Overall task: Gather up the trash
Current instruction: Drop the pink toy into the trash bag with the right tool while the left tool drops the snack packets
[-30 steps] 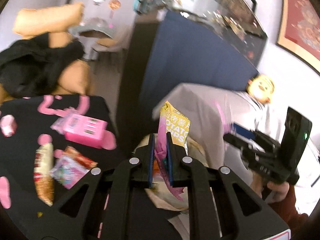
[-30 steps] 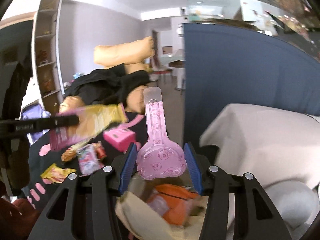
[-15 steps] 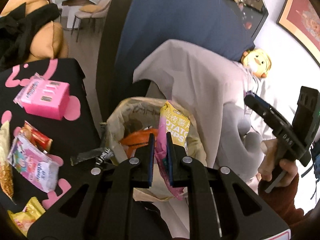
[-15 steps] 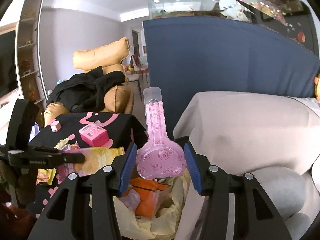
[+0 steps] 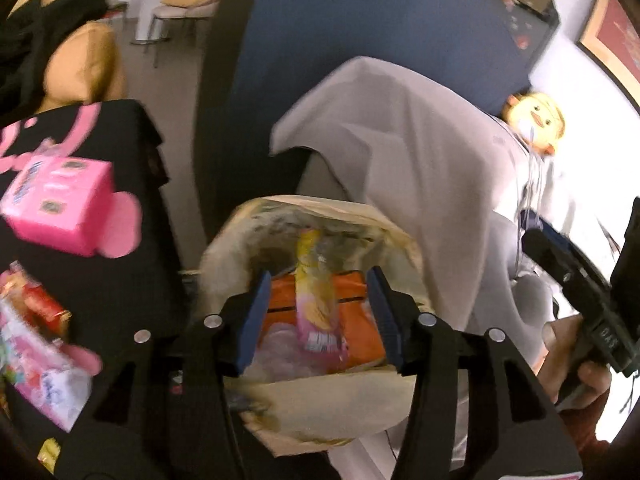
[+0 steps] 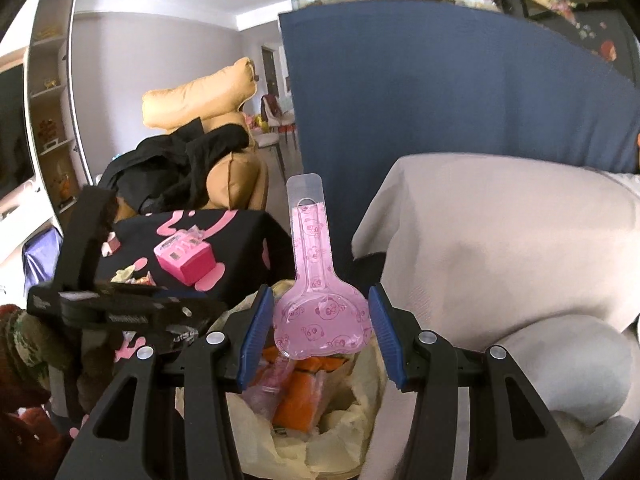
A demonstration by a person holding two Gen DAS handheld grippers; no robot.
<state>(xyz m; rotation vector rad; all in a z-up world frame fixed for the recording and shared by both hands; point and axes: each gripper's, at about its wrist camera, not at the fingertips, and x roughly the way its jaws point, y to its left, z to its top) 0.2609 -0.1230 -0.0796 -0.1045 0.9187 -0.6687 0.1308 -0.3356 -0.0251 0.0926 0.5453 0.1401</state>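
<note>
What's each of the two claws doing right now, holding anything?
Left gripper: jaws opening, pads clear of the yellow-pink snack wrapper over the trash bag.
Right gripper: closed on the pink plastic package.

Pinks, oranges and blue around a cream bag

The bag (image 5: 356,408) is pale cream, with orange wrappers (image 5: 360,320) inside and a yellow-and-pink chip packet (image 5: 316,292) lying on them. The grippers (image 5: 318,312) are black with blue pads (image 5: 252,316). The right gripper (image 6: 322,328) carries a clear pink pack (image 6: 320,312) printed with small cartoon faces. The tablecloth (image 5: 132,280) is black with pink shapes — on it a bright pink box (image 5: 60,204). Behind stand a navy panel (image 6: 440,92), a grey-beige cover (image 6: 520,232), a tan armchair (image 6: 236,176) under black clothing (image 6: 176,172), and a yellow doll (image 5: 536,120).
</note>
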